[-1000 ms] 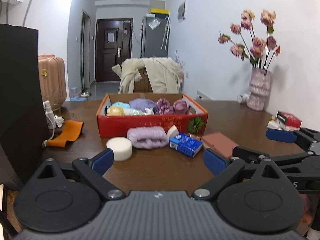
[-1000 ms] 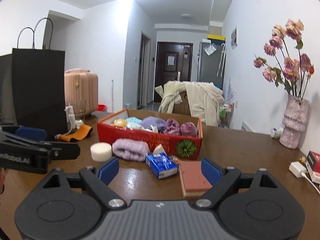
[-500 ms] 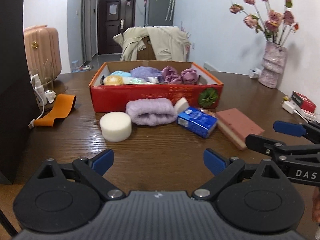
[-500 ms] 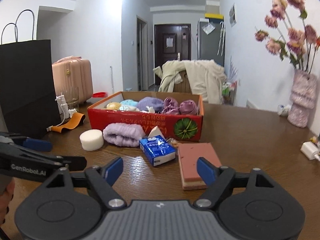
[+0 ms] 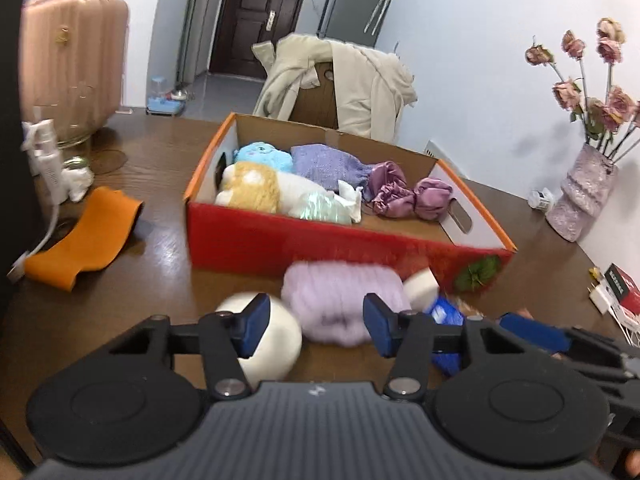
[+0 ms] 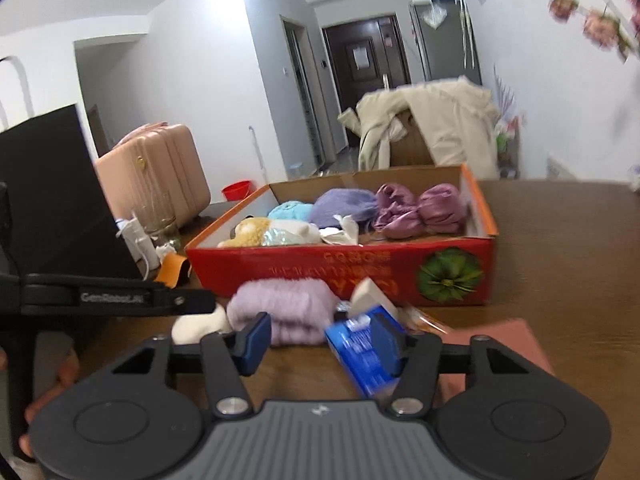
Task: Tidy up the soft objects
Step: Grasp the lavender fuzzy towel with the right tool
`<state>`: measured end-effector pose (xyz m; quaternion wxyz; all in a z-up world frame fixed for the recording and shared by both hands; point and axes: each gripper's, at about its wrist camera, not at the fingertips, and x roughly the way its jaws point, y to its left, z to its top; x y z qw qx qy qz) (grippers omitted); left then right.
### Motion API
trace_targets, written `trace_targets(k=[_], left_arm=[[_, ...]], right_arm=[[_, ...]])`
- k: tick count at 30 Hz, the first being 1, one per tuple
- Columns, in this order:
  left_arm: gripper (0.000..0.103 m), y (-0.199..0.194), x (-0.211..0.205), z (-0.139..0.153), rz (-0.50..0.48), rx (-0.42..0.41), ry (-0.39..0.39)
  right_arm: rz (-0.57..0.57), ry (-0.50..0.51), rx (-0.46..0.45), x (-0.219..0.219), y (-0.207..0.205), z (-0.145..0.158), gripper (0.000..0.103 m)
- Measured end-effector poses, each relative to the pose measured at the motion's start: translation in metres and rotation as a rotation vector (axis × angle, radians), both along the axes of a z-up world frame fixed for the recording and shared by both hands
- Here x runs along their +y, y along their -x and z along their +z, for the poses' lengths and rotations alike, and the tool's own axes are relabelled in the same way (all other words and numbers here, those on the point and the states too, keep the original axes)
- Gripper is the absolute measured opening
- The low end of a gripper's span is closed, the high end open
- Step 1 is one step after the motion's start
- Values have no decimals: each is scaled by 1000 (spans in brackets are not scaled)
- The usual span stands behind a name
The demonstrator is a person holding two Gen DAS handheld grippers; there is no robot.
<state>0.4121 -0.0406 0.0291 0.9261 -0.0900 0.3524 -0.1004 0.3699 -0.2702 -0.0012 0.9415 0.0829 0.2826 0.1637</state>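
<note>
A red cardboard box (image 5: 320, 248) (image 6: 320, 272) on the brown table holds plush toys, a purple knit and satin scrunchies. Before it lie a lilac knitted roll (image 5: 340, 304) (image 6: 284, 312), a round white sponge (image 5: 276, 344), a white wedge sponge (image 5: 420, 288) and a blue packet (image 6: 364, 348). My left gripper (image 5: 316, 330) is closing; the lilac roll lies just beyond its pads, untouched. My right gripper (image 6: 324, 340) is closing too, with the blue packet beside its right finger and the roll behind its left. Neither holds anything.
An orange band (image 5: 80, 240) lies left of the box, near a black bag (image 6: 52, 200) and a charger cable. A pink sponge block (image 6: 500, 340) sits right of the packet. A vase of flowers (image 5: 580, 200) and a small red box (image 5: 620, 292) stand right.
Both grippers have moved forward and down towards the objects in front of the box. Their jaws have narrowed to about half as wide. The box and objects look much nearer.
</note>
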Motion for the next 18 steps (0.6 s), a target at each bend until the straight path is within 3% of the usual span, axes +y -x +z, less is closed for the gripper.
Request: trace_targets(k=[4, 8, 12, 15, 18], left_arm=[[50, -39, -2, -12, -5, 82, 11], [48, -53, -1, -24, -5, 121, 12], [27, -57, 2, -28, -25, 124, 60], [15, -54, 2, -25, -16, 98, 62], [2, -47, 2, -14, -12, 73, 67]], right_arm=[[24, -42, 38, 17, -39, -9, 44], [4, -28, 91, 32, -76, -31, 36], [7, -110, 122, 27, -88, -47, 31], [13, -129, 107, 26, -88, -49, 18], [0, -107, 73, 26, -81, -39, 16]])
